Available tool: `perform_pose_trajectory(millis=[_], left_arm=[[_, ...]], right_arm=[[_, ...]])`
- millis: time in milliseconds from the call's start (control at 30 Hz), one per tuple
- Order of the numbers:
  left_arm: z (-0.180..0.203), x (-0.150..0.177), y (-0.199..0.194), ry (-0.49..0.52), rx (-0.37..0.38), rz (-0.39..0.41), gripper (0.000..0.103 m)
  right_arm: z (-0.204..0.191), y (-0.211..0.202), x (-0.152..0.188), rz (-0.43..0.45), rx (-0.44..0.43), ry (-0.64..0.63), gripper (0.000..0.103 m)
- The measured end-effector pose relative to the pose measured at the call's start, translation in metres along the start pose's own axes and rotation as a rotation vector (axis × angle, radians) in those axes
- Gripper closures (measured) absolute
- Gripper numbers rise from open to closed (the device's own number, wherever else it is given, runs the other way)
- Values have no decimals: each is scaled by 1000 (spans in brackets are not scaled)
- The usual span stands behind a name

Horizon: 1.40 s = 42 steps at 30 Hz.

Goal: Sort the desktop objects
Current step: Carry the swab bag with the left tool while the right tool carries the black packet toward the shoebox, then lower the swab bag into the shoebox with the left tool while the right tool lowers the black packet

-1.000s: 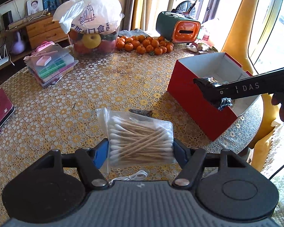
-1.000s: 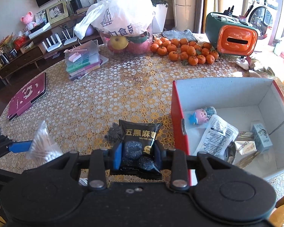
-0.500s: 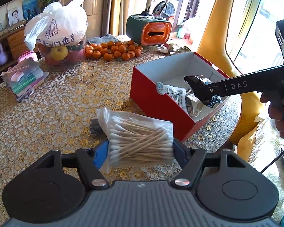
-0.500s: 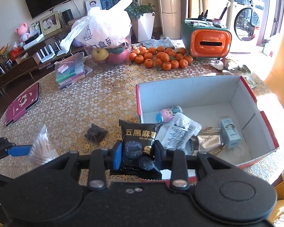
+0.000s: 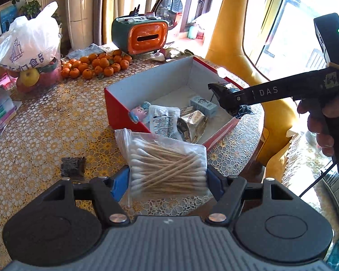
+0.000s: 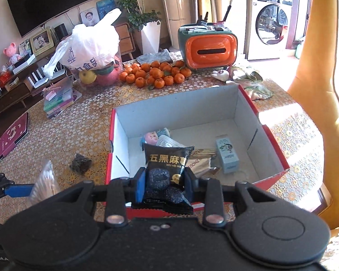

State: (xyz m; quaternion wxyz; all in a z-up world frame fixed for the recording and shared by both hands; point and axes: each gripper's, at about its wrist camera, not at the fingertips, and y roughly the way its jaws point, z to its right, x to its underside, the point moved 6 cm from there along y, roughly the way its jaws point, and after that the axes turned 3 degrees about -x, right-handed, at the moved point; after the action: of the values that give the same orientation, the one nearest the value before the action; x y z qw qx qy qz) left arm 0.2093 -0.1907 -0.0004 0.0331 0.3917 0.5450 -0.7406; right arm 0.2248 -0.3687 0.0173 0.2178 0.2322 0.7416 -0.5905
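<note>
My left gripper (image 5: 168, 176) is shut on a clear bag of cotton swabs (image 5: 167, 164), held above the table in front of the red box (image 5: 122, 108). My right gripper (image 6: 165, 186) is shut on a black snack packet (image 6: 166, 169), held over the near edge of the red box (image 6: 271, 140). From the left wrist view the right gripper (image 5: 228, 100) hangs over the box's right side. The box holds a pink toy (image 6: 151, 138), a white sachet (image 5: 163, 120), a foil packet (image 5: 193, 122) and a small blue box (image 6: 227, 157). A small dark packet (image 6: 80, 163) lies on the table left of the box.
A pile of tangerines (image 6: 154, 73), an orange tissue box (image 6: 210, 50) and a bag of fruit (image 6: 90, 52) stand at the back of the table. Plastic cases (image 6: 57, 97) and a maroon booklet (image 6: 10, 139) lie at the left. A yellow chair (image 5: 235, 33) stands at the right.
Both grippers have moved right toward the red box with their loads. The right gripper has gone from beside the box to over its near edge. The box looks closer in both views.
</note>
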Motion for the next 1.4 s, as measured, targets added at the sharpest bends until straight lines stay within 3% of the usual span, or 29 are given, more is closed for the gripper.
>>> perform_pose_trajectory(millis=[367, 800, 1033, 1400], left_arm=[[36, -34, 36, 38, 17, -12, 33], [41, -65, 98, 33, -7, -62, 33], [34, -70, 132, 36, -50, -103, 33], [37, -62, 162, 67, -55, -161, 33]], right_arm=[[52, 10, -7, -2, 30, 57, 70], [96, 41, -22, -29, 41, 115, 70], [101, 63, -25, -51, 40, 125, 70], [102, 93, -20, -96, 48, 119, 70]])
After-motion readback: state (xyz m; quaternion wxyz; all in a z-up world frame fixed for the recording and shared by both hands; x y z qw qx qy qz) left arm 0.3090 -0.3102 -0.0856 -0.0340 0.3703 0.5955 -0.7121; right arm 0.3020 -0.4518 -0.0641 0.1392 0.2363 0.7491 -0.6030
